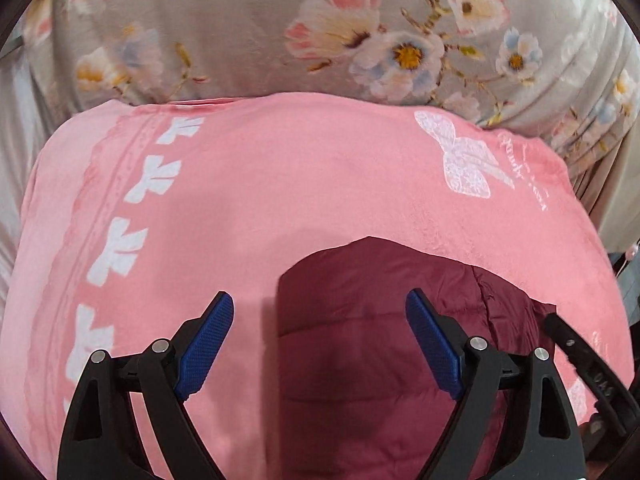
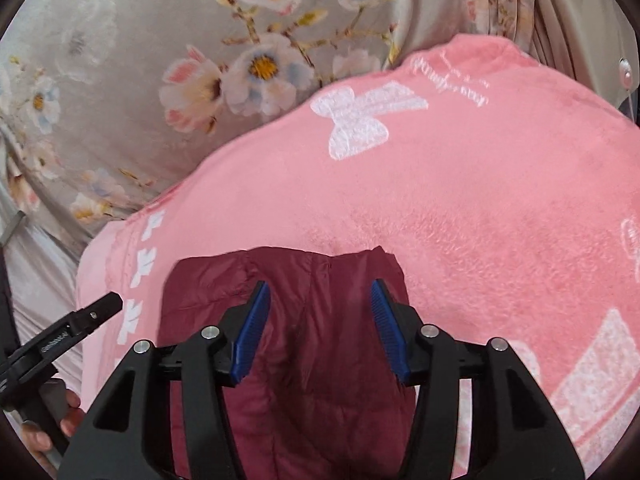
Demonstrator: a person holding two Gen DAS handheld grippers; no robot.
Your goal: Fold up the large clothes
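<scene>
A dark red quilted garment point(image 1: 360, 344) lies folded on a pink blanket point(image 1: 280, 184); it also shows in the right wrist view point(image 2: 320, 320). My left gripper point(image 1: 320, 304) is open above the garment's left edge, its left finger over the blanket. My right gripper point(image 2: 320, 292) is open above the garment's far end, nothing between its blue pads point(image 2: 252, 328). The right gripper's finger shows at the left wrist view's right edge point(image 1: 576, 348). The left gripper's finger shows at the right wrist view's left edge point(image 2: 76, 320).
The pink blanket point(image 2: 480, 208) with white bow prints lies on a grey floral bedsheet point(image 1: 240, 32), which also shows in the right wrist view point(image 2: 120, 60). A hand point(image 2: 52, 420) holds the left gripper at lower left.
</scene>
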